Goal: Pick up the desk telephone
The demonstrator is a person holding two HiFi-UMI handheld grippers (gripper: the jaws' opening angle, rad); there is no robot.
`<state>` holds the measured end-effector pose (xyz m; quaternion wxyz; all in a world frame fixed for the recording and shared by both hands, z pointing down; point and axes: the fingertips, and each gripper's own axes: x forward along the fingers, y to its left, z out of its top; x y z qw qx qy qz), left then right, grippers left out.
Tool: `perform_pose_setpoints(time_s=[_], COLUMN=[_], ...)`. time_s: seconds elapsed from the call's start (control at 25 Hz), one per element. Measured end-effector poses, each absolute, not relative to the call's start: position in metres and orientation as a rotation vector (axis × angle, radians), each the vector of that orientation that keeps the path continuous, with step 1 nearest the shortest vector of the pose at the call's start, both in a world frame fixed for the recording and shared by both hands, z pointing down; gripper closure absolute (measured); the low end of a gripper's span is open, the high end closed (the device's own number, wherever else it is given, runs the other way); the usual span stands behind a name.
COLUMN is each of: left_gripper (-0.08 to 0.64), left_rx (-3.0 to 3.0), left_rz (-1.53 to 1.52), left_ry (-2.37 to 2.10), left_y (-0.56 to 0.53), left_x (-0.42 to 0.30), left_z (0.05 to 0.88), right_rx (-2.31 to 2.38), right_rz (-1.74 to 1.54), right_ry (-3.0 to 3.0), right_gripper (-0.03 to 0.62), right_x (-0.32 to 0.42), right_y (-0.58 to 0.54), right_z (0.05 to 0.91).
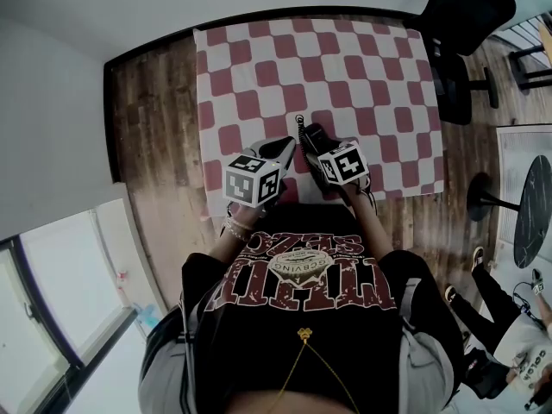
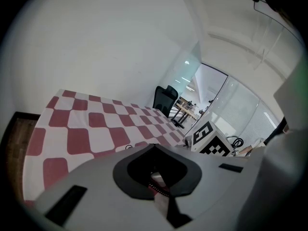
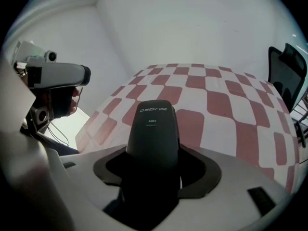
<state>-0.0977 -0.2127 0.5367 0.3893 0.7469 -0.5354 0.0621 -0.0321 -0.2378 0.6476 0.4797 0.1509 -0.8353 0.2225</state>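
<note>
Near edge of the checkered tablecloth [image 1: 345, 67]: left gripper [image 1: 290, 145] is pinched together on nothing, right gripper [image 1: 312, 136] clamped round the black desk telephone [image 3: 153, 129]. Only the right gripper view catches its print: "CHINO-E", "A081".

I see red-white checks on bench cloth [image 1: 345, 59]; telephone handset [image 3: 152, 129] plain black; floor [image 1: 155, 110] brown wood-grain.

We read "CHINO-E" and, below it, "A061" in pale print on the black telephone handset [image 3: 152, 143], while the T-shirt's [image 1: 259, 335] red lettering stays illegible.
</note>
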Motion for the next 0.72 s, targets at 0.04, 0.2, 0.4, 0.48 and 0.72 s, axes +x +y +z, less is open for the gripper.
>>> perform_pose_setpoints(time_s=[0.04,0.2,0.4,0.48,0.72], left_gripper=[0.552,0.552,0.552,0.552,0.552], left_rx=[1.898,1.890,1.883,1.881,1.875], left_rz=[0.157,0.155,0.159,0.160,0.168], left_ry=[-1.359,-1.355,-1.353,-1.352,-1.348], left_y=[-0.213,-0.214,-0.214,-0.214,-0.213], left_x=[-0.098,-0.099,-0.099,-0.099,-0.099], left_z=[0.537,0.539,0.541,0.541,0.543], right_rx=[0.364,0.353,0.325,0.313,0.294], right_rz=[0.544,0.541,0.532,0.513,0.483], right_ry=[-2.039,-2.042,-2.047,-2.049,-2.064], right_gripper=[0.310,0.310,0.310,0.310,0.310], right_x=[-0.032,-0.034,-0.035,-0.036,-0.038], right_y=[-0.238,-0.237,-0.235,-0.234,-0.235], right_z=[0.645,0.634,0.620,0.613,0.591])
